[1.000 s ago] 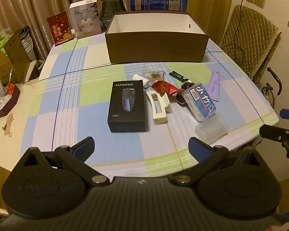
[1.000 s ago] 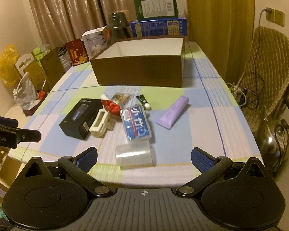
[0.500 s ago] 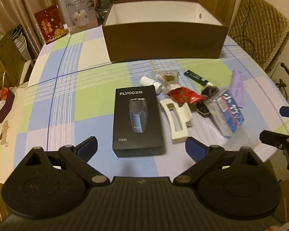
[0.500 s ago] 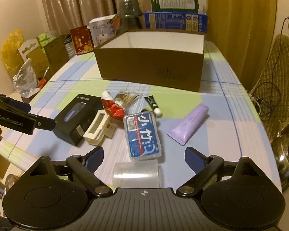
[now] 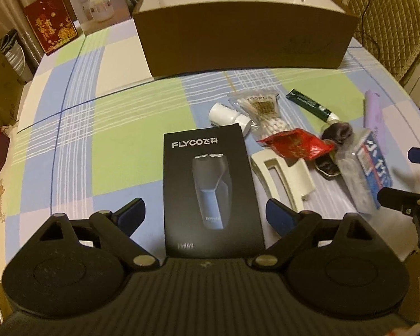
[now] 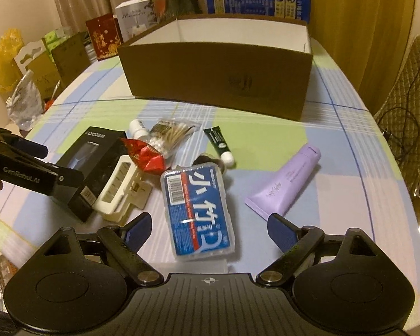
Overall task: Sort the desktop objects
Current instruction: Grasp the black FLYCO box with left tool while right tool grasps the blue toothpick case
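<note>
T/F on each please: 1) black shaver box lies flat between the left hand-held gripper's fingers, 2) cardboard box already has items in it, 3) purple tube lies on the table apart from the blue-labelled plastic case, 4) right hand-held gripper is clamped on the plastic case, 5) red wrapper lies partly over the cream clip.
1) True: the black shaver box lies flat between the open fingers of the left hand-held gripper, whose jaws are closing, not yet touching.
2) False: the visible interior of the cardboard box shows nothing.
3) True: the purple tube lies clear of the plastic case.
4) False: the right hand-held gripper is open, pads off the case.
5) True: the red wrapper overlaps the cream clip.
</note>
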The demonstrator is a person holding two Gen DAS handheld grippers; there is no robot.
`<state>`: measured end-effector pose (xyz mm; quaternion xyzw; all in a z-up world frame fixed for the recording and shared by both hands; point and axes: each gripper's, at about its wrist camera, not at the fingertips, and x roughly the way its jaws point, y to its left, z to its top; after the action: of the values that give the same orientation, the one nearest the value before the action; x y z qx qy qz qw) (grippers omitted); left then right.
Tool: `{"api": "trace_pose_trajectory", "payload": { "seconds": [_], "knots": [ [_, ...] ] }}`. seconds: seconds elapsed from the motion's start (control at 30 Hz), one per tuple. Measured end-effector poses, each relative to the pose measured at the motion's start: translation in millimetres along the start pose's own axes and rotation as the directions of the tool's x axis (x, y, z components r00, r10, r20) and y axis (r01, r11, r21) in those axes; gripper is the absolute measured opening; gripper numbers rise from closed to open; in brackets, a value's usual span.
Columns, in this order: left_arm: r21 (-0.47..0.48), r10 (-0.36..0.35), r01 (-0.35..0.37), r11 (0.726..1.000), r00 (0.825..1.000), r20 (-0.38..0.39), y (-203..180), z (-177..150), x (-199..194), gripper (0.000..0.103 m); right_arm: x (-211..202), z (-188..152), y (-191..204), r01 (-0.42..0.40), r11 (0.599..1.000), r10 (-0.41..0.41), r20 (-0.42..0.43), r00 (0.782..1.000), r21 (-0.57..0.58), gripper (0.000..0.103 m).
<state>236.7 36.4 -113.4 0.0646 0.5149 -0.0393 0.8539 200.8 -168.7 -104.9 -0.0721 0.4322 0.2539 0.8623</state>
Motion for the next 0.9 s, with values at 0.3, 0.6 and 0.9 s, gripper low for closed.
{"api": "trace_pose_trajectory", "payload": {
  "seconds": [0.3,0.6,0.9],
  "knots": [
    [0.023,-0.023,0.024,0.999,0.999,-0.048,2.5,12.5,28.3,0.086,25.0,8.2,-0.6,0.002,1.0,-0.003,-0.042,0.999,-0.015,0.079],
    [0.05,-0.042,0.045,0.998,0.998,-0.056,4.1,19.4,42.8,0.078,37.2,12.8,0.0,-0.01,1.0,0.01,-0.074,0.997,-0.011,0.071],
    [0.058,-0.025,0.027,0.998,0.999,-0.034,14.9,20.9,39.3,0.077,37.2,17.6,1.5,-0.016,1.0,0.015,-0.084,0.996,-0.013,0.056]
  ]
}}
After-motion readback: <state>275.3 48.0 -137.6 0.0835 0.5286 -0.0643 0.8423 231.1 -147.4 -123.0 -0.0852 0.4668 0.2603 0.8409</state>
